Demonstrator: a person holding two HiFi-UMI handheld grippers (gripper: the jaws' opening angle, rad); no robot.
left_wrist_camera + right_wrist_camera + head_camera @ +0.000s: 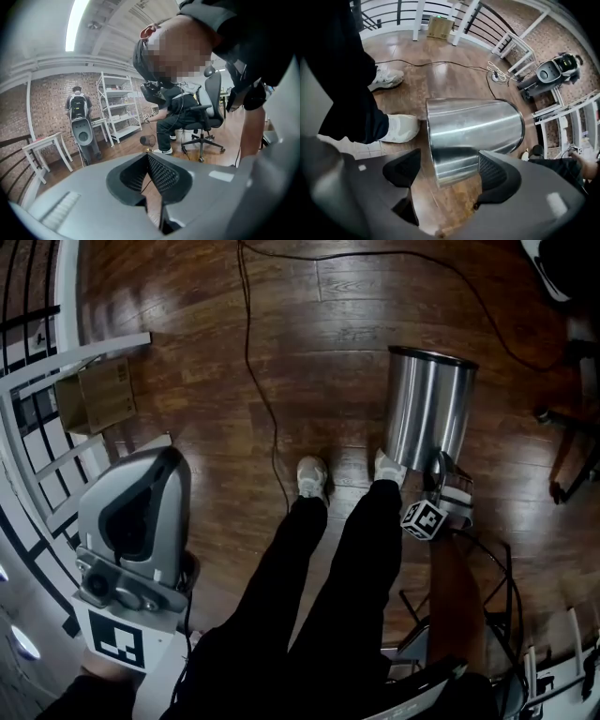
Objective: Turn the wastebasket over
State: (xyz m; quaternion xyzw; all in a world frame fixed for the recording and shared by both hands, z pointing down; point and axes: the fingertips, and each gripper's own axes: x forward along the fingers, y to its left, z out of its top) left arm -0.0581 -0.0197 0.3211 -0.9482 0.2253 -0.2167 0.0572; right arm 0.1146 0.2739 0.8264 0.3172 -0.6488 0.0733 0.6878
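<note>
A shiny steel wastebasket (427, 409) stands on end on the dark wood floor, just right of the person's right shoe (388, 468). My right gripper (441, 472) points down at its lower near side. In the right gripper view the wastebasket (473, 126) lies between the widely spread jaws of that gripper (447, 164). The left pad is clear of it and the right pad (492, 171) is at its wall, so the gripper is open. My left gripper (164, 460) is held up at lower left, far from the basket. Its tips (148, 157) meet with nothing between them.
A black cable (258, 381) runs over the floor left of the basket. A cardboard box (98, 395) and a white railing (56, 371) are at the left. A chair base (572, 460) stands at right. A seated person (176, 117) and white shelves (117, 110) show in the left gripper view.
</note>
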